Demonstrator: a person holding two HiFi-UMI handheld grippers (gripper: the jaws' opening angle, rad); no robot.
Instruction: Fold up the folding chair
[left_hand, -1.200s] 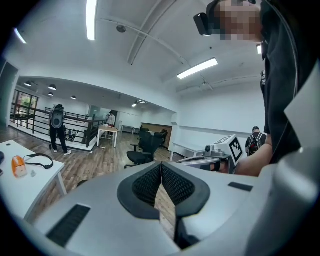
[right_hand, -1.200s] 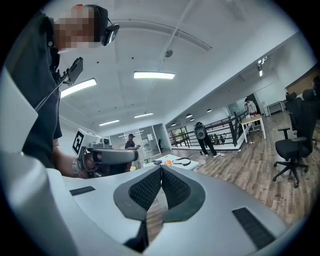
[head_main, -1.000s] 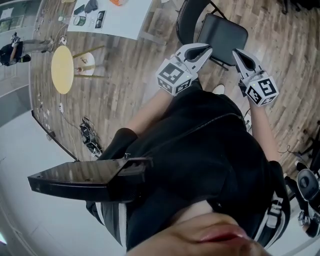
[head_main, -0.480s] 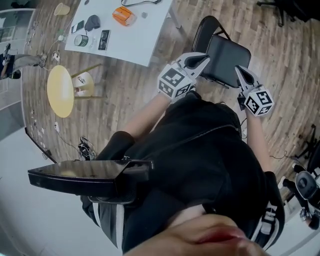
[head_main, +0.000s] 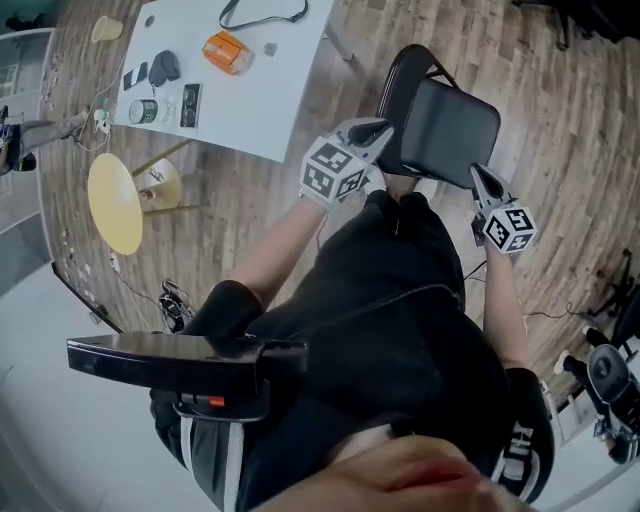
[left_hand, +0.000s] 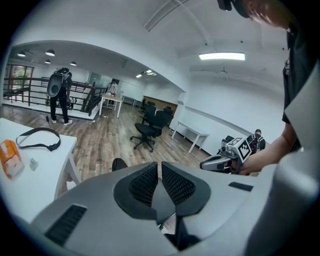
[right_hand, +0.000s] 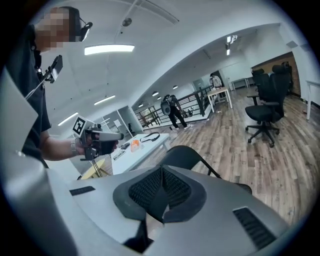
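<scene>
Both pairs of jaws are shut tight with nothing between them. On the left gripper (head_main: 381, 128) and the right gripper (head_main: 479, 175) alike, the ribbed pads meet along a thin seam. I'm looking at a big open office with white walls, strip lights overhead and a wood-plank floor (head_main: 570, 110). A white table (head_main: 270, 110) stands at about eleven o'clock from the person, with an orange box (head_main: 224, 51) and a few small dark items on it. A round yellow stool (head_main: 113, 202) sits out at nine o'clock. Black office chairs (right_hand: 267, 90) stand farther off, and someone with a backpack (left_hand: 59, 94) is by a railing at the far end. The folding chair (head_main: 450, 128) stands unfolded at twelve o'clock, just past the person's feet, with its seat flat and its curved back on the far side. The left jaws point at the seat's near left corner and the right jaws at its near right corner. Each is right at the edge, though I can't tell whether either touches it.
</scene>
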